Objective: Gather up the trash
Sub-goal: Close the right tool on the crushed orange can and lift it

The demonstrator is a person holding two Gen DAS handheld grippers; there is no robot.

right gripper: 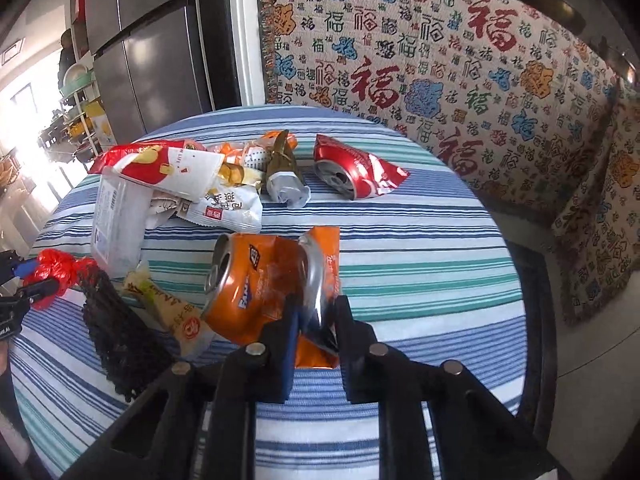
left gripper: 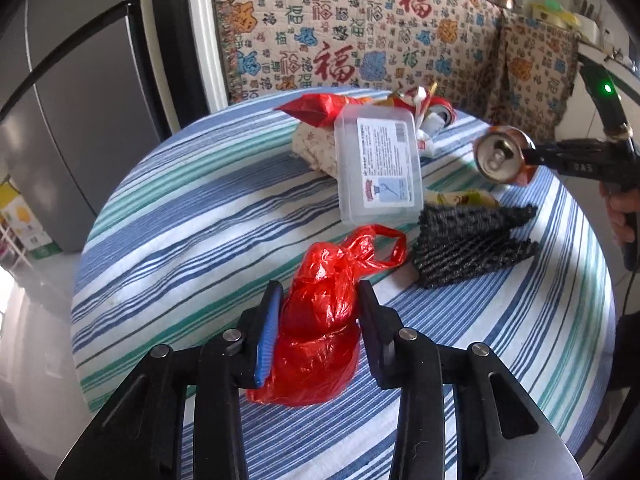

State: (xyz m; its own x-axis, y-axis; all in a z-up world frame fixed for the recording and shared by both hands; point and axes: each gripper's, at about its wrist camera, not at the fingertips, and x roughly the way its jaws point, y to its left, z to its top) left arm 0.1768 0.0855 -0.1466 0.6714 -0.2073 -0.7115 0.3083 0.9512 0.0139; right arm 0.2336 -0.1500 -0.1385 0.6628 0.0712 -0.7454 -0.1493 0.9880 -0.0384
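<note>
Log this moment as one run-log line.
left gripper: shut on knotted red plastic bag | right gripper: shut on crushed orange soda can | on striped tablecloth: crushed red can, black foam netting

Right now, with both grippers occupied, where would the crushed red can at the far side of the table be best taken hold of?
Probably across the flattened end of the crushed red can, coming from above. It lies on its side on the striped tablecloth, and that squashed end looks thin enough to pinch, while the round end is wider.
</note>
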